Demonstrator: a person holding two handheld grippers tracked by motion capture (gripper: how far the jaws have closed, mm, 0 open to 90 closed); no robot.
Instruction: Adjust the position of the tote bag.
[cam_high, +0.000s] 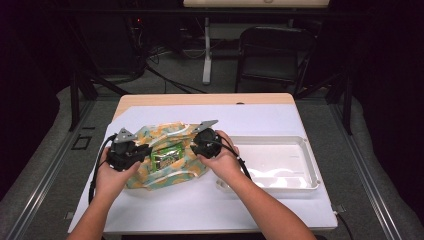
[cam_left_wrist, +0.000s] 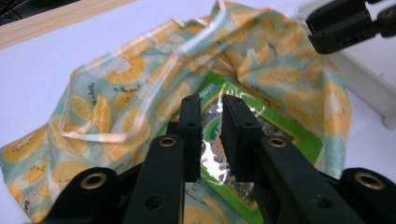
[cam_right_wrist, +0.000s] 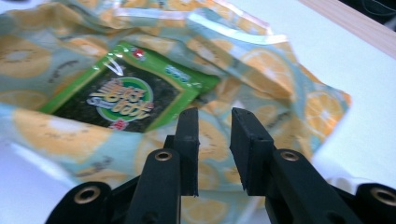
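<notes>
Over bag (cam_high: 165, 152), left claw (cam_high: 145, 151), right claw (cam_high: 196, 146) facing inward

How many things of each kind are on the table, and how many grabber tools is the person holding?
Lemon-print bag: 1
Green snack packet: 1
White tray: 1
Grippers, left gripper and right gripper: 2
Total: 5
</notes>
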